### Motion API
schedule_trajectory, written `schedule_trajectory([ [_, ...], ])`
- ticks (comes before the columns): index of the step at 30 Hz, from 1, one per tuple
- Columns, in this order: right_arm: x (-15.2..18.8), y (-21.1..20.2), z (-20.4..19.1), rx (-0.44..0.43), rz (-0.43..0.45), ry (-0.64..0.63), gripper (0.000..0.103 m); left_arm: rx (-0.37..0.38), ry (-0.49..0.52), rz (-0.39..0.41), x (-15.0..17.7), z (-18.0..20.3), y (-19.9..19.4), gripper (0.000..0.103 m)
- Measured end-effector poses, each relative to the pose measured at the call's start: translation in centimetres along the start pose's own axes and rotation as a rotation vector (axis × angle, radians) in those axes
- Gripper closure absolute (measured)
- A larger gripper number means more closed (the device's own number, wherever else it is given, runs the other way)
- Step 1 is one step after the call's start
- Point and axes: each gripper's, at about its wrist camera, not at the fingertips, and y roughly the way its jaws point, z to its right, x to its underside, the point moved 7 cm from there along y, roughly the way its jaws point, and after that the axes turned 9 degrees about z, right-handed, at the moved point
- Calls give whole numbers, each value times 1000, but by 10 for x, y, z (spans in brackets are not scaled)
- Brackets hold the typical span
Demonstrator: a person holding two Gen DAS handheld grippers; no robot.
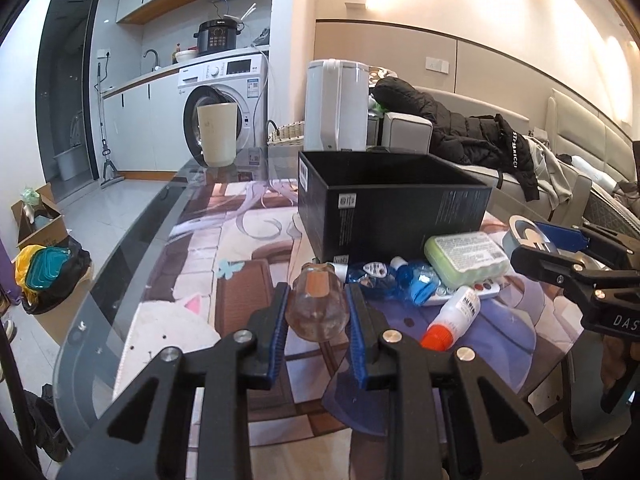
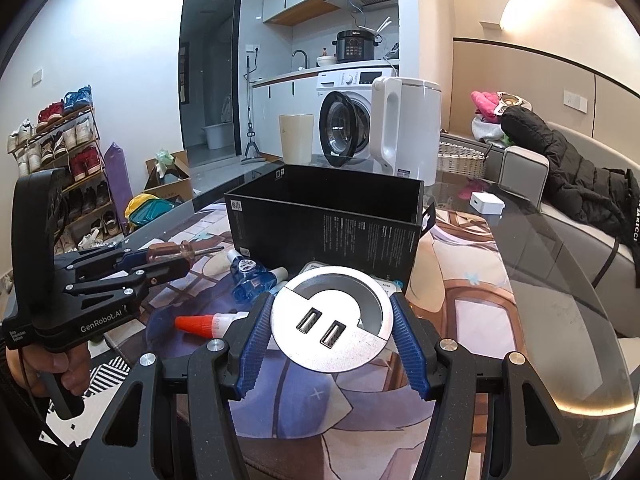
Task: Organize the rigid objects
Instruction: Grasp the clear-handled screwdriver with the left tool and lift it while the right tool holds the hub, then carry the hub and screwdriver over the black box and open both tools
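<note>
My left gripper (image 1: 318,300) is shut on a screwdriver with a clear amber handle (image 1: 318,304), held just above the table; it also shows in the right wrist view (image 2: 176,254). My right gripper (image 2: 330,312) is shut on a round silver USB socket disc (image 2: 330,320), also seen in the left wrist view (image 1: 528,236). An open black box (image 1: 392,204) (image 2: 328,216) stands behind both. In front of it lie a blue bottle (image 1: 414,278), a green case (image 1: 466,256) and a white glue bottle with an orange cap (image 1: 452,318) (image 2: 208,322).
The glass table (image 1: 132,264) carries a printed mat. A white kettle (image 2: 404,124) and a cream cup (image 1: 218,134) stand behind the box. A small white cube (image 2: 486,202) lies at the right. A sofa with a black jacket (image 2: 580,176) is beyond.
</note>
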Motion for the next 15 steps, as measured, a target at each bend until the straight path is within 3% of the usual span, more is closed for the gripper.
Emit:
schedule_trajectory([
  [15,-30,0,8,-12,55,-19,44,-16,15,57,-44,4,-2,78],
])
